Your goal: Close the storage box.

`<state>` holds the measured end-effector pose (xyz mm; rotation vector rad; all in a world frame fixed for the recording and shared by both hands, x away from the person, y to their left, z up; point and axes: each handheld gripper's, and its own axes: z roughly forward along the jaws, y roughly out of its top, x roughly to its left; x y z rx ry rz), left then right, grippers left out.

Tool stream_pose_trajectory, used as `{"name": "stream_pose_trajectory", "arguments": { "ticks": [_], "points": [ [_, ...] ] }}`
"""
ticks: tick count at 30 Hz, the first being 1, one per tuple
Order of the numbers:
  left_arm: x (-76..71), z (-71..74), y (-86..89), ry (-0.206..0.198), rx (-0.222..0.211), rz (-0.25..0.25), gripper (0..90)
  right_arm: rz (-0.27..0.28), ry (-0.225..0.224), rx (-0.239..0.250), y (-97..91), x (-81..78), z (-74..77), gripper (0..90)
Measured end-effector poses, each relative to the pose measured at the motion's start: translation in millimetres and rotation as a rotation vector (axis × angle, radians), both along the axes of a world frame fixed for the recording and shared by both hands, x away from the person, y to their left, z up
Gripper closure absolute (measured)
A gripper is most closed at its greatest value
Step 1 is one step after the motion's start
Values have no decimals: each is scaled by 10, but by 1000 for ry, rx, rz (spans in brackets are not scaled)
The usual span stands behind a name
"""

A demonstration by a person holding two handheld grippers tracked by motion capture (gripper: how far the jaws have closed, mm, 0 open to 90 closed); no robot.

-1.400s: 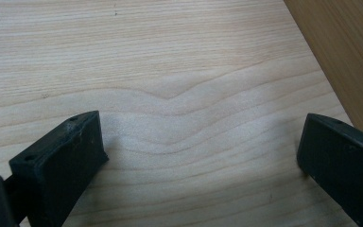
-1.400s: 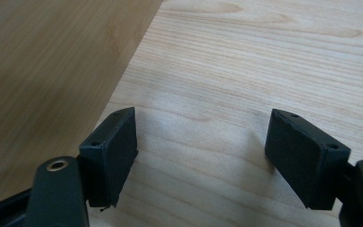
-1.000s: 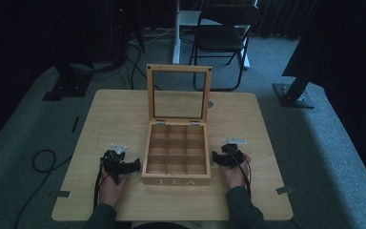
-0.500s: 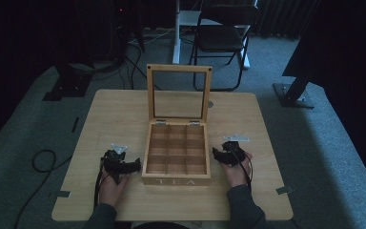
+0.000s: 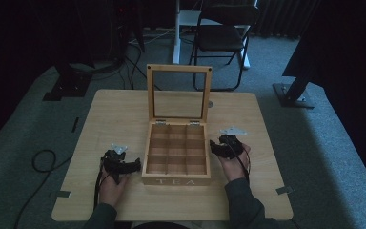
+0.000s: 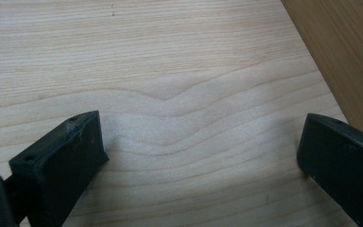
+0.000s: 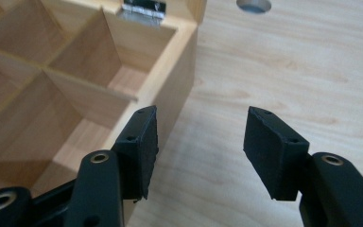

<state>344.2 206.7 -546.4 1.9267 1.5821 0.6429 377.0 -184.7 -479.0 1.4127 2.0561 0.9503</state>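
High view dim and grainy, room beyond the desk (image 5: 124, 109) nearly black, soft shadows around the tea box (image 5: 176, 152); both gripper views evenly lit and brighter, wood grain sharp, nearest jaw bases slightly soft, no glare.

Your right hand-held gripper (image 5: 213, 147) has lifted a little off the worktop (image 5: 124, 114) beside the tea box (image 5: 176, 155); its jaws closed partway, then reopened slightly, with nothing between them.
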Motion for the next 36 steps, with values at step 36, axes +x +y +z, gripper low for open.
{"name": "stream_pose_trajectory", "arguments": {
  "ticks": [36],
  "points": [
    [0, 0, 1, -1, 2, -1, 16, 100, -63, 27, 151, 384, 465, 381]
  ]
}}
